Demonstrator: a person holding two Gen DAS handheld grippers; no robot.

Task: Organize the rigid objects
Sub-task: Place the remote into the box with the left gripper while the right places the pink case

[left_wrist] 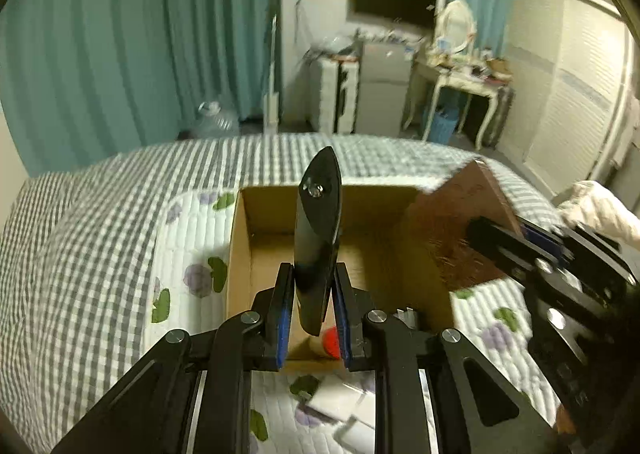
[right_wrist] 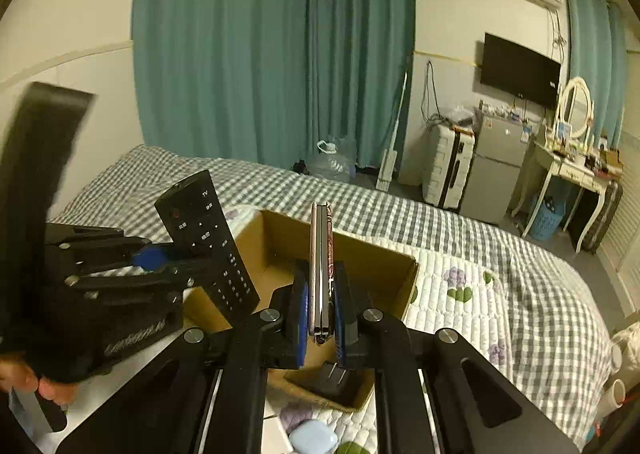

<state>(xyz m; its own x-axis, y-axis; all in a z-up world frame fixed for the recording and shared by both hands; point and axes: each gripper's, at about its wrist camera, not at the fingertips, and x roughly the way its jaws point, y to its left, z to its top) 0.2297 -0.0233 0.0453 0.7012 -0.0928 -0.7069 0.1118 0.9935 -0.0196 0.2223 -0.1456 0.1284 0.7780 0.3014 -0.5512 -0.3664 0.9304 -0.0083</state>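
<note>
Left gripper [left_wrist: 313, 306]: its fingers are pinched on the lower part of a black remote control [left_wrist: 318, 242], which is held upright, presumably so it can be lowered end-first.
Remote position: it is held above the open cardboard box [left_wrist: 240, 254], near the box's near-left side; in the right wrist view its button face is seen tilted.
Box: it is set on the quilted floral mat [left_wrist: 188, 254] on the checked bed [left_wrist: 80, 234]; a red item [left_wrist: 331, 340] is partly seen inside, too hidden to identify.
Right gripper [right_wrist: 320, 310]: its fingers are pressed on the edges of a thin folded phone-like device [right_wrist: 321, 266], held edge-on and upright over the box.
Likely step: both items are judged ready for placing in the box.
Risk: crowding of the two grippers above one opening.
</note>
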